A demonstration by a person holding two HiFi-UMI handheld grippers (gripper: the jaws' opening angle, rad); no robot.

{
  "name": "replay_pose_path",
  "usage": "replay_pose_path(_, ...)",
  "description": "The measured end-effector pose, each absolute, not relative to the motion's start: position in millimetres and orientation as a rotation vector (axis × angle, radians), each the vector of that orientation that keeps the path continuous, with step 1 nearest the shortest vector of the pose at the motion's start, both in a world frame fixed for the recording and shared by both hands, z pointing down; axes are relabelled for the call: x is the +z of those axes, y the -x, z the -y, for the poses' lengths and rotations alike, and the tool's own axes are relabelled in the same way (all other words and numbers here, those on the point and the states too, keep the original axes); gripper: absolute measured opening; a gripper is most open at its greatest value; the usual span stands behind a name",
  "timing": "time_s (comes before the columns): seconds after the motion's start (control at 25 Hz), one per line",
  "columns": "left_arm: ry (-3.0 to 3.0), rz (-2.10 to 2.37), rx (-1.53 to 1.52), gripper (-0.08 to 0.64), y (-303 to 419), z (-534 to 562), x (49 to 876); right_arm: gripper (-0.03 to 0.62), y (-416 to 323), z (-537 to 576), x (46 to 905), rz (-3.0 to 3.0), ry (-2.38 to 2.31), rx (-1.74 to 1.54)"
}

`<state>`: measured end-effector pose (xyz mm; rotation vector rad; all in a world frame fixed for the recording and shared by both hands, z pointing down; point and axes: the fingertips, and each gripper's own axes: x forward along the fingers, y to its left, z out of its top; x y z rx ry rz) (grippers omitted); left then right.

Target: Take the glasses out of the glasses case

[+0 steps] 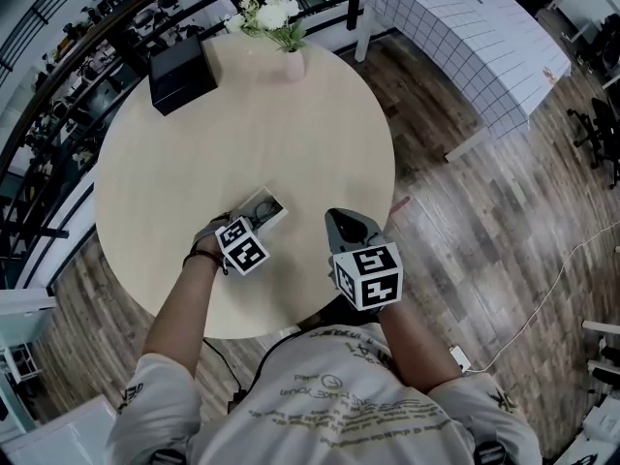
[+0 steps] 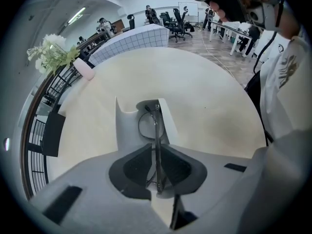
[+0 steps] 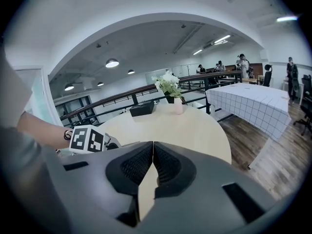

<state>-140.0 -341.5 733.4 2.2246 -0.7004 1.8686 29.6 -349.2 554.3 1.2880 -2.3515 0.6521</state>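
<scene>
A white glasses case (image 2: pixel 126 130) lies open on the round table (image 1: pixel 291 134), near its front edge. Thin dark-framed glasses (image 2: pixel 156 130) stand partly in the case. My left gripper (image 2: pixel 157 167) is shut on the frame, which runs between its dark pads. In the head view the left gripper (image 1: pixel 250 227) sits right at the case (image 1: pixel 266 208), and the glasses are too small to make out. My right gripper (image 3: pixel 152 164) is shut on nothing; it hovers to the right of the case, over the table's front edge (image 1: pixel 347 225).
At the far side of the table stand a black box (image 1: pixel 179 74) and a pink vase with white flowers (image 1: pixel 291 61). A table with a checked cloth (image 1: pixel 465 27) stands beyond on the wooden floor. A railing (image 1: pixel 58 27) curves behind the round table.
</scene>
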Motion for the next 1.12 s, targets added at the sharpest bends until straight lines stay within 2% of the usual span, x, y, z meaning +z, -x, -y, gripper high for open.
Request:
replay_pose_path(0.56, -2.191, 0.745, 1.744, 0.032, 144.7, 342.1, 733.9, 0.015, -24.6, 341.3, 559.5, 2.348, -1.251, 0.622)
replay_pose_path(1.12, -2.314, 0.9, 1.588, 0.032, 134.6, 331.2, 679.4, 0.015, -10.5, 322.7, 542.1, 2.379, -1.264, 0.569)
